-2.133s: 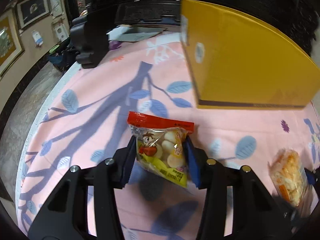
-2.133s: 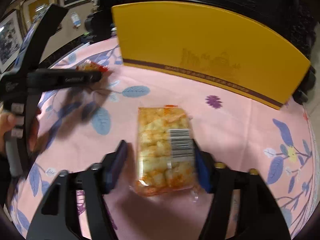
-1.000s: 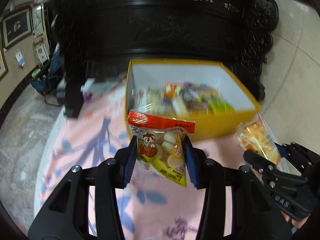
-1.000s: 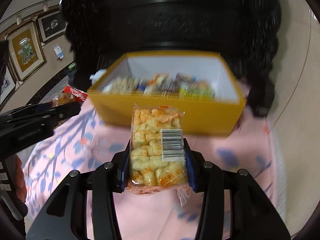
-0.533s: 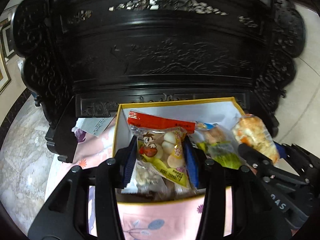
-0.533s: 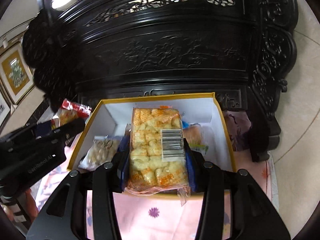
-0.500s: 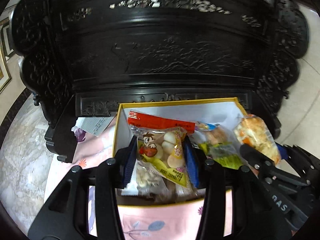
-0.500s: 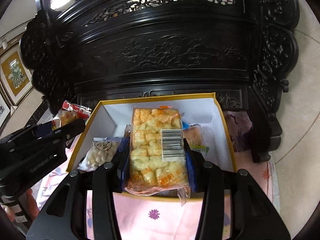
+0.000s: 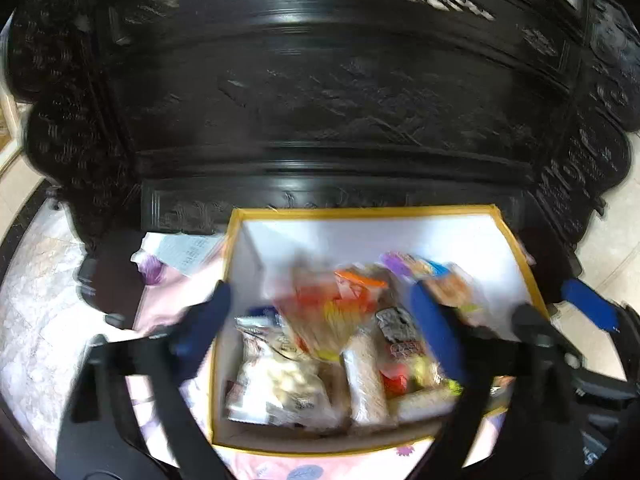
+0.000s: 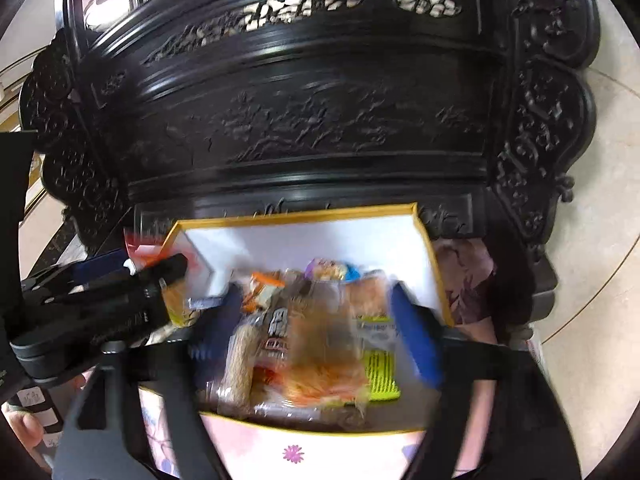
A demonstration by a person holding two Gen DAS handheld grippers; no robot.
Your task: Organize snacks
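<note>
Two tools [image 9: 324,320] [image 10: 316,332] just released | blurred orange packets [image 9: 336,312] falling into yellow box [image 9: 360,212]

I count one yellow box [image 9: 516,248] with white inner walls, low in the middle of my left view. Inside it lie snack packets [image 9: 280,380]; blur keeps me from an exact figure, but I make out at least six. One sheet of paper [image 9: 180,250] lies left of the box. I hold two grippers, each with two blue-padded fingers [image 9: 202,324].
</note>
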